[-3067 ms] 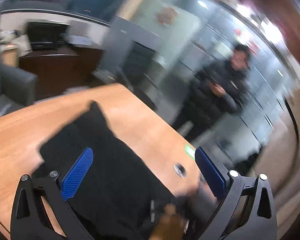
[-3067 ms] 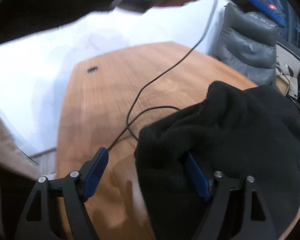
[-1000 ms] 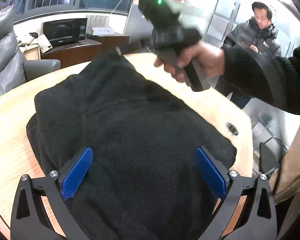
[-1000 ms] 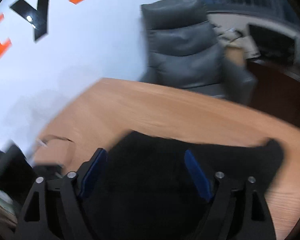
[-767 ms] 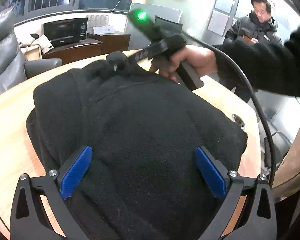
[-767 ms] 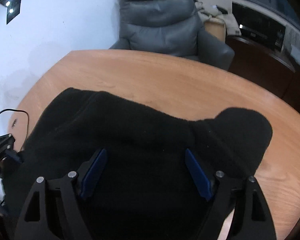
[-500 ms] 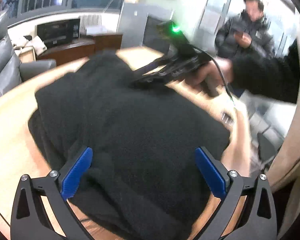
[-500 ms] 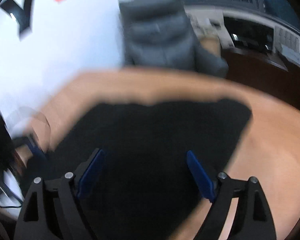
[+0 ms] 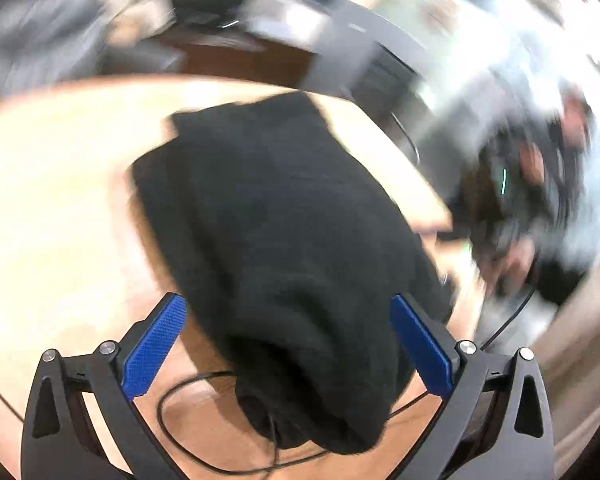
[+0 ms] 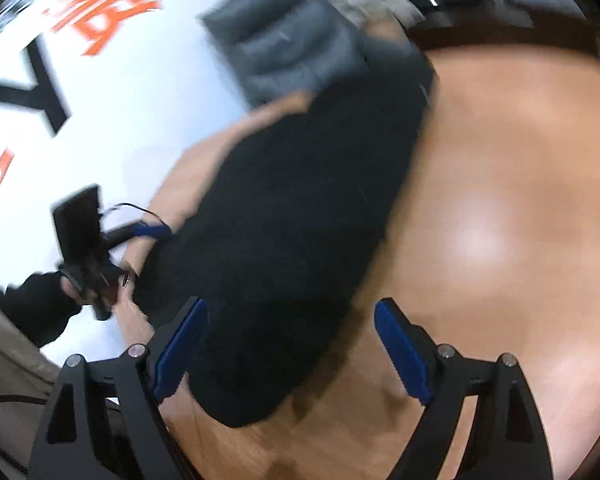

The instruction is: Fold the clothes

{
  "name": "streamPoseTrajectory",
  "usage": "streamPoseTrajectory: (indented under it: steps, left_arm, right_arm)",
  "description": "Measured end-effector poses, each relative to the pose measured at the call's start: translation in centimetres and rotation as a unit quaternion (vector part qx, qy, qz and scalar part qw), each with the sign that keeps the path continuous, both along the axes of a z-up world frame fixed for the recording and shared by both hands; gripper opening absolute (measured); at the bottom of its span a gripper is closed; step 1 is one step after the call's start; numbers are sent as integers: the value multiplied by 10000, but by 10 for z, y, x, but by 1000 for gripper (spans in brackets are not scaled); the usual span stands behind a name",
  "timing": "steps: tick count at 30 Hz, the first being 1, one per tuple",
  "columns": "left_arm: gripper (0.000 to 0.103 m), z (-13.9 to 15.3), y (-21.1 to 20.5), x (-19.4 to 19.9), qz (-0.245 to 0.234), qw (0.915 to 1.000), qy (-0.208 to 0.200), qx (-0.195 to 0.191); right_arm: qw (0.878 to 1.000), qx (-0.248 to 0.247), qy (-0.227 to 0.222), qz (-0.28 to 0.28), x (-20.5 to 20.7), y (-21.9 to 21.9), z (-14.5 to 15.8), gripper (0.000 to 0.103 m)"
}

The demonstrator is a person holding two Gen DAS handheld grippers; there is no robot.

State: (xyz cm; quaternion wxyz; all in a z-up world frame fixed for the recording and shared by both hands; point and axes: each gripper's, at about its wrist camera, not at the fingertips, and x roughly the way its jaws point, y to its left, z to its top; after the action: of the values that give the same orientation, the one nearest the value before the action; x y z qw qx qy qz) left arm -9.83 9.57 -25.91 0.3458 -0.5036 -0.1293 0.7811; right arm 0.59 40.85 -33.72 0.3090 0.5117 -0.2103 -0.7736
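Observation:
A black fleece garment (image 9: 284, 232) lies folded in a thick bundle on the wooden table (image 9: 60, 208). My left gripper (image 9: 288, 340) is open above its near end, blue pads on either side, holding nothing. In the right wrist view the same garment (image 10: 300, 232) runs away from the camera. My right gripper (image 10: 292, 344) is open and empty over its near end, right pad over bare table (image 10: 500, 220). The left gripper (image 10: 140, 232) shows there at the garment's left side. Both views are blurred.
A thin black cable (image 9: 204, 432) loops on the table under the garment's near end. A grey armchair (image 10: 292, 32) stands beyond the table. A person in dark clothes (image 9: 540, 184) stands off the table's right edge. A white wall with orange lettering (image 10: 112, 12) is behind.
Both grippers have pulled back and swung away from the garment, which now lies as a narrower folded bundle. The right gripper has left the left wrist view. Both stayed open.

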Motion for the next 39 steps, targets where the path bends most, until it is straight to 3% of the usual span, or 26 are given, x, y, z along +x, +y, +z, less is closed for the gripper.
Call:
streamPoseTrajectory:
  steps: [1, 2, 5, 11, 16, 17, 19, 23, 25, 29, 31, 35, 39]
  left_arm:
    - [103, -8, -9, -10, 175, 9986, -438, 241]
    - [103, -24, -21, -23, 391, 9919, -1078, 551]
    - [103, -54, -31, -40, 454, 9760, -1813, 1114]
    - [103, -85, -3, -57, -35, 9674, -2257, 1146]
    - [103, -91, 20, -49, -457, 9642, -2267, 1301]
    - [103, -90, 24, -49, -522, 9646, -2241, 1286]
    - [103, -90, 29, -50, -509, 9645, -2246, 1295]
    - [101, -91, 20, -49, -77, 9540, -2401, 1793]
    - [96, -80, 19, -43, -85, 9601, -2197, 1731]
    - [80, -46, 2, -30, 51, 9682, -1916, 1608]
    - [80, -19, -14, -20, 155, 9732, -1724, 1514]
    - [80, 60, -74, -10, 576, 9831, -1108, 1336]
    - [80, 126, -156, -14, 966, 9875, -576, 1101]
  right_arm:
    - [9997, -119, -173, -112, -7, 2, -11, 90]
    - [9990, -261, -302, -206, -14, 2, -20, 91]
    - [9964, -588, -567, -220, -30, -3, -34, 95]
    - [9943, -729, -772, -101, -67, -19, -46, 100]
    - [9950, -676, -735, 93, -84, -43, -47, 102]
    - [9955, -609, -718, 140, -86, -47, -46, 100]
    - [9962, -482, -709, 142, -88, -51, -44, 75]
    - [9975, -230, -650, 129, -92, -58, -38, 55]
    - [9987, -90, -474, 153, -90, -65, -27, 47]
    - [9994, 91, 40, 324, -79, -86, 7, 42]
    - [9987, 93, 315, 377, -74, -99, 32, 41]
    - [9944, -135, 843, 621, -79, -135, 88, 41]
    - [9855, -395, 1303, 1013, -106, -202, 140, 41]
